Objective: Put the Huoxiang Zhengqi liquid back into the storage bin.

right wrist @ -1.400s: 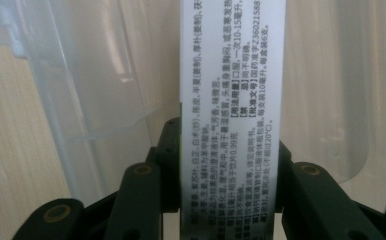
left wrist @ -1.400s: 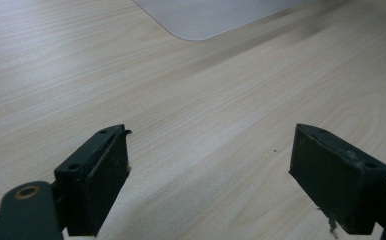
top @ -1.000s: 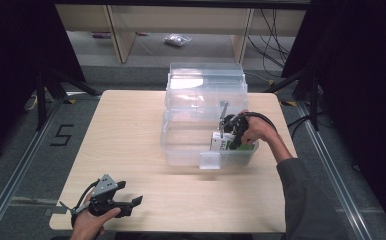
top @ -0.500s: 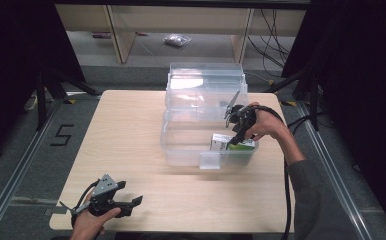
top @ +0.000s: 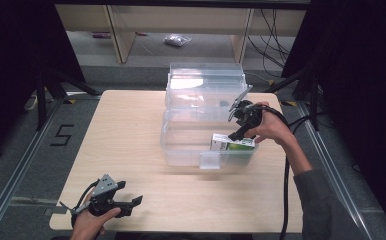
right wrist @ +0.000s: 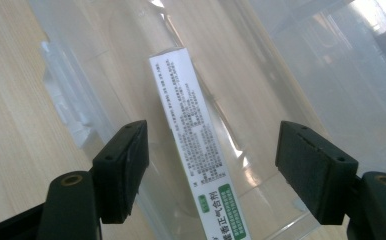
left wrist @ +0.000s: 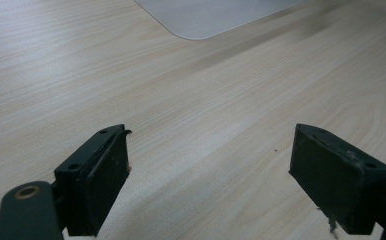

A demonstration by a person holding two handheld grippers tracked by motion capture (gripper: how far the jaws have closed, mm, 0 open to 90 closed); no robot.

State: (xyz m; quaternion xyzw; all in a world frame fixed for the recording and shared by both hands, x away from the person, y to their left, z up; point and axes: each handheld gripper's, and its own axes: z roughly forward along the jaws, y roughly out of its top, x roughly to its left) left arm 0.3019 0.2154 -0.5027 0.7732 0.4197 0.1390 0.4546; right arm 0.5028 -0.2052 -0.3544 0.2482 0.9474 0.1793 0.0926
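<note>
The right gripper point(top: 237, 126) hangs above the near right corner of the clear bin point(top: 181, 150), its jaws having just been opening, with nothing gripped between them, so the green-and-white box point(top: 232, 142) lies released on the bin floor against the near wall. The left gripper point(top: 112, 204) rests spread and empty at the table's point(top: 131, 130) near left corner, probably parked clear of the work.
</note>
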